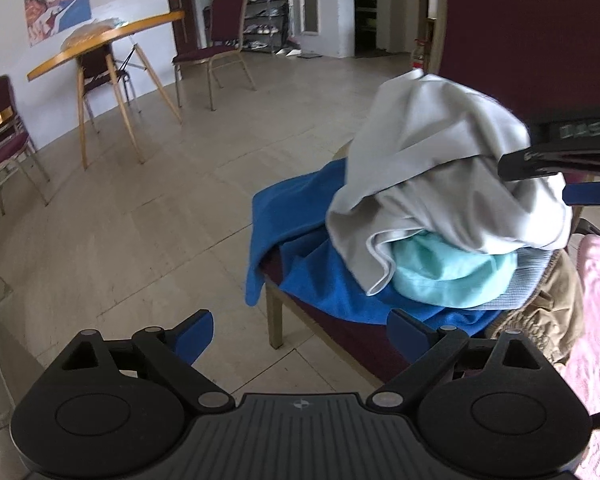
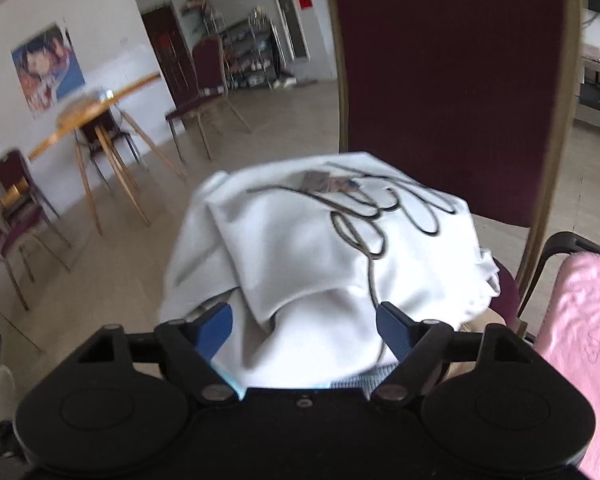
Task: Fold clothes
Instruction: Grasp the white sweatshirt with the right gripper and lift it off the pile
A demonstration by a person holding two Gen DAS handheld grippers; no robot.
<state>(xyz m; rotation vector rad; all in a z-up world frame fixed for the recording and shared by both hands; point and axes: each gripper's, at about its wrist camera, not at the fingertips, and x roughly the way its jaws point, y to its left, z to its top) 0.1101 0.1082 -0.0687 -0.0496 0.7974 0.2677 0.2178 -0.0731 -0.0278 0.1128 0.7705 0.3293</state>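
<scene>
A pile of clothes lies on a maroon chair [image 2: 452, 80]. On top is a white garment [image 2: 320, 248] with a black script print, also in the left wrist view as the white garment [image 1: 432, 168]. Under it lie a mint-green piece [image 1: 452, 272], a blue cloth [image 1: 300, 232] that hangs over the seat edge, a pale blue knit [image 1: 528, 280] and a khaki piece [image 1: 556, 320]. My right gripper [image 2: 306, 320] stands wide over the white garment, with cloth bulging between its pads; I see no pinch. From the left it shows as the right gripper [image 1: 536, 182]. My left gripper [image 1: 302, 332] is open and empty, short of the chair's front corner.
A pink cloth [image 2: 580, 340] on a black frame stands close on the right. Tiled floor [image 1: 160, 220] stretches to the left. Farther back are a round wooden table [image 1: 108, 40] and several maroon chairs [image 1: 220, 40]. A shoe rack [image 1: 266, 16] stands by the far wall.
</scene>
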